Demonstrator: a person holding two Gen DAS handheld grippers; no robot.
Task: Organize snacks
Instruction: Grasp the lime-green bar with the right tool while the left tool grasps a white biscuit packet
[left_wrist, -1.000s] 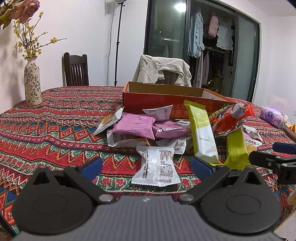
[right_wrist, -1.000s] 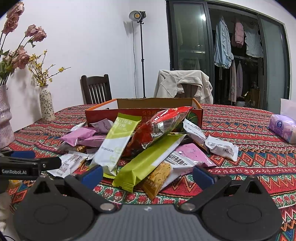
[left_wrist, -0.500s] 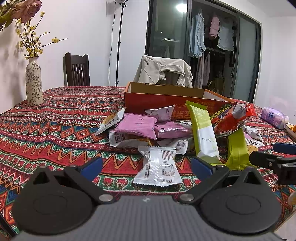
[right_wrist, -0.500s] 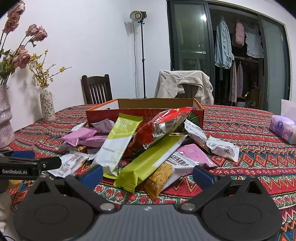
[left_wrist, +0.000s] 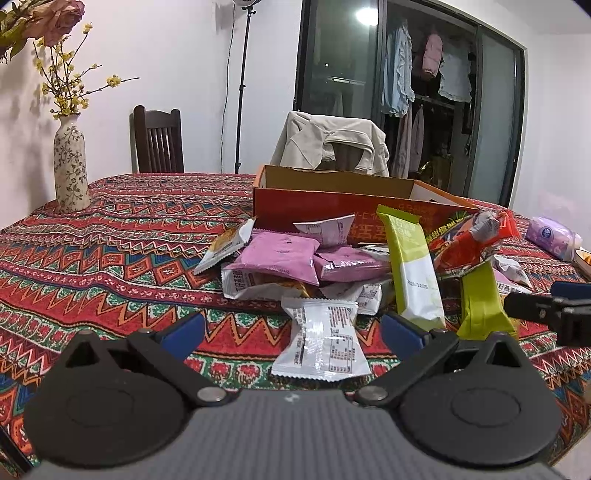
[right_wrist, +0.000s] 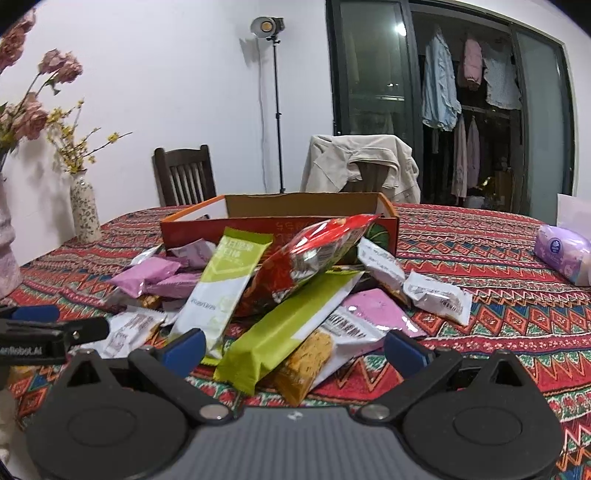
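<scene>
Against the near wall of the orange cardboard box (right_wrist: 280, 225), the snack pile (right_wrist: 280, 295) is lying heaped on the patterned tablecloth (right_wrist: 480, 251); none of it is sitting inside the box as far as either view shows. Leaning on the box front: a red foil bag (right_wrist: 314, 258), tilting up toward the box's right corner, and a pale green-and-white bar (right_wrist: 221, 280) propped beside it. A lime-green bar (right_wrist: 291, 325) is sliding out from under the red bag, toward the camera. An orange cracker pack (right_wrist: 306, 365) is poking out beneath that. Pink packets (left_wrist: 280, 254) are stacking up off the box's left end. One white packet (left_wrist: 321, 339) is lying flat, apart from the heap, farthest from the box on the near side. Two white wrappers (right_wrist: 436, 299) are resting off the box's right corner.

Left gripper (left_wrist: 291, 330): hovering above the cloth, jaws spread wide, the white packet lying between the blue fingertips (left_wrist: 184, 328), no contact visible. Right gripper (right_wrist: 293, 349): jaws likewise wide apart, nothing between the pads, pointing at the lime-green bar and cracker pack.

Beyond the box: a chair with a beige jacket (right_wrist: 362, 166) draped on it. Left of the box, a floral vase (left_wrist: 70, 166) is standing on the cloth. Right of the box, well apart, a purple tissue pack (right_wrist: 565, 254).
</scene>
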